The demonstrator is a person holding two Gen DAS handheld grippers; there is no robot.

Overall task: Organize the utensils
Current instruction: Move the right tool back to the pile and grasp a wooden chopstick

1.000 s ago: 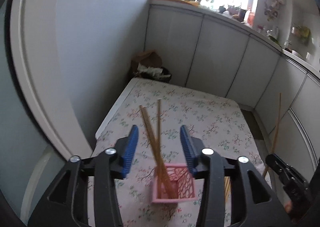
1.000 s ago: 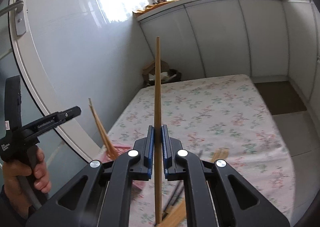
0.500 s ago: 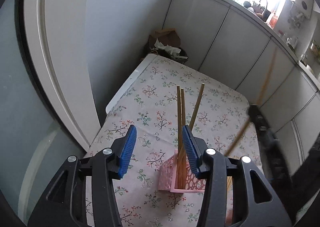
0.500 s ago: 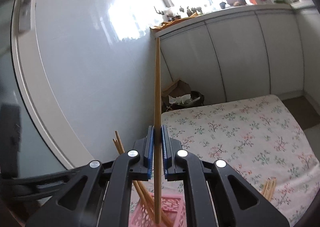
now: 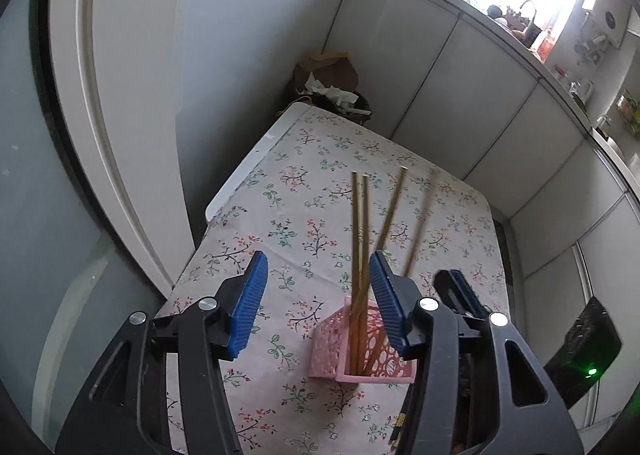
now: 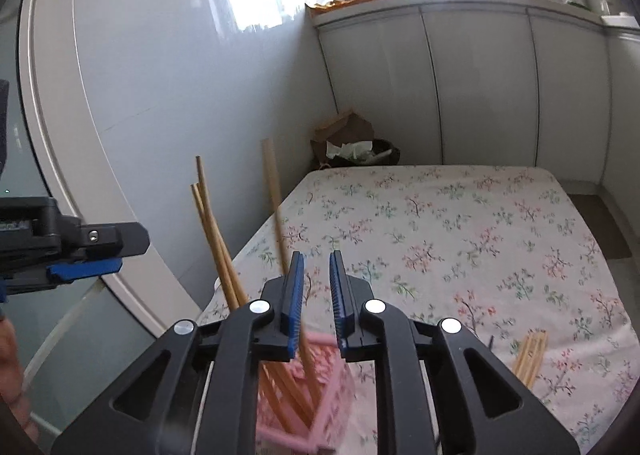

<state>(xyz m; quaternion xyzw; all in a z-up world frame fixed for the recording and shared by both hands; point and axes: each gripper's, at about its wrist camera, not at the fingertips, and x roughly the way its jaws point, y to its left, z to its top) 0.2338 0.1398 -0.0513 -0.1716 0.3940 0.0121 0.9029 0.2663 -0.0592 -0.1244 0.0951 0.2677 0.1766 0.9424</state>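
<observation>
In the right wrist view, the right gripper point(image 6: 316, 295) sits at lower centre with its blue-padded jaws opening; the thin wooden chopstick point(image 6: 276, 207) slants up and left just beyond the left pad, blurred, and is released, its lower end down in the pink perforated plastic basket point(image 6: 320, 383) at the bottom of the frame. Three more wooden chopsticks point(image 6: 216, 239) lean out of the same basket toward the upper left. A loose bundle of wooden chopsticks point(image 6: 530, 355) lies on the floral tablecloth point(image 6: 460, 235) at lower right. In the left wrist view, the left gripper point(image 5: 318, 295) hangs at lower centre, jaws opening wider and gripping nothing, the basket seen below and between them.
</observation>
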